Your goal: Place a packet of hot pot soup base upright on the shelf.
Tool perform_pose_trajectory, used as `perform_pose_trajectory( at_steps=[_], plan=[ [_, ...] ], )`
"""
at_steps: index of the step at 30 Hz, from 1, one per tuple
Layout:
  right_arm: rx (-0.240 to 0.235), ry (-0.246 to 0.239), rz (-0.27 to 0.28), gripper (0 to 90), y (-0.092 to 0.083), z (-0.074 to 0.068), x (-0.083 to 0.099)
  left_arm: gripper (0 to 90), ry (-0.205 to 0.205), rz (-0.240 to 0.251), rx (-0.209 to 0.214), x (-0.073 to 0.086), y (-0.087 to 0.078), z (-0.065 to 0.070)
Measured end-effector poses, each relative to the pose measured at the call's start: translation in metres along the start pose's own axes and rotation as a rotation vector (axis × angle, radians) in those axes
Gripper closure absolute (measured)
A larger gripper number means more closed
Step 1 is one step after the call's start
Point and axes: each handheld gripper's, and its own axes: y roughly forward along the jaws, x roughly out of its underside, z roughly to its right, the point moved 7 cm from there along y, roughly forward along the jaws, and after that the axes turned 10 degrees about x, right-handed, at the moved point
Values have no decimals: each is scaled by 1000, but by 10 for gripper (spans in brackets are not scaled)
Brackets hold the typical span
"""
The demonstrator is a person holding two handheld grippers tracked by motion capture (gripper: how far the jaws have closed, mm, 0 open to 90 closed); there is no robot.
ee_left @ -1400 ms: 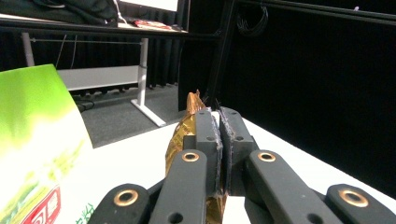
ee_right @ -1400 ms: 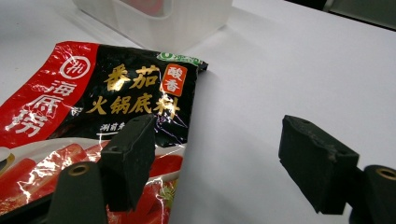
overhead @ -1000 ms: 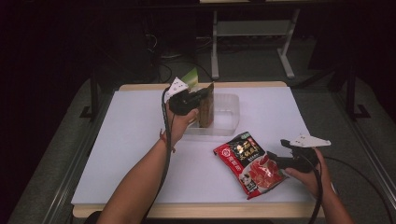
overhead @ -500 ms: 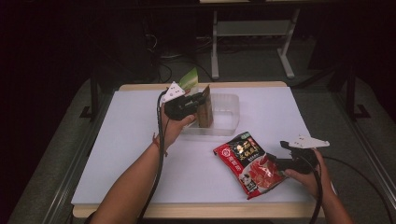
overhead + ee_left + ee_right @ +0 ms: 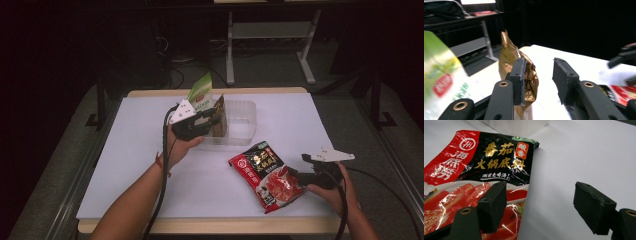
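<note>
Your left gripper [image 5: 212,119], jaws just opening, leaves the gold packet [image 5: 517,75] standing in the clear bin [image 5: 240,122] beside the green packet [image 5: 201,95]. Your right gripper [image 5: 541,211] gapes beside the red hotpot-base packet [image 5: 476,175]; bare white table [image 5: 125,145] lies left.

A white sheet [image 5: 125,150] covers the table beneath the fingers [image 5: 520,75] of your left gripper [image 5: 540,62], with a pale wooden edge [image 5: 210,226] showing along the near side. Well beyond those fingers, past the table's far edge, a white metal frame [image 5: 230,50] stands on the dark floor, and black cables [image 5: 175,62] lie just beside it. In the left gripper view, a shelf [image 5: 461,20] up and left of the fingers carries a flat red item [image 5: 484,12] and a dark bag [image 5: 439,5].
</note>
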Motion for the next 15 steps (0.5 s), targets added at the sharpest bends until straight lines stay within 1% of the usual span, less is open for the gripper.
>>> perform_pose_trajectory(
  at_steps=[1,5,7,9,10,12,13,14,15],
  plan=[
    [0,0,-2,260,0,0,0,611,9,0,-1,2,-2,2],
    [-1,-2,-11,260,0,-1,2,597,21,-3,18,7,-10,11],
    [-4,-6,-14,259,0,-2,2,576,44,3,23,6,-13,15],
    [-3,-7,-16,259,0,-3,2,562,45,-6,25,6,-14,16],
    [-4,-8,-18,259,1,-3,2,557,39,0,20,6,-14,16],
    [-7,-13,-21,259,1,-5,3,555,54,11,4,3,-14,15],
    [-6,-16,-23,258,1,-5,3,552,53,22,3,-1,-14,14],
    [-7,-15,-24,258,2,-6,3,554,47,28,12,-2,-13,13],
    [-8,-17,-24,258,2,-6,3,556,42,27,11,-5,-13,13]
  ],
)
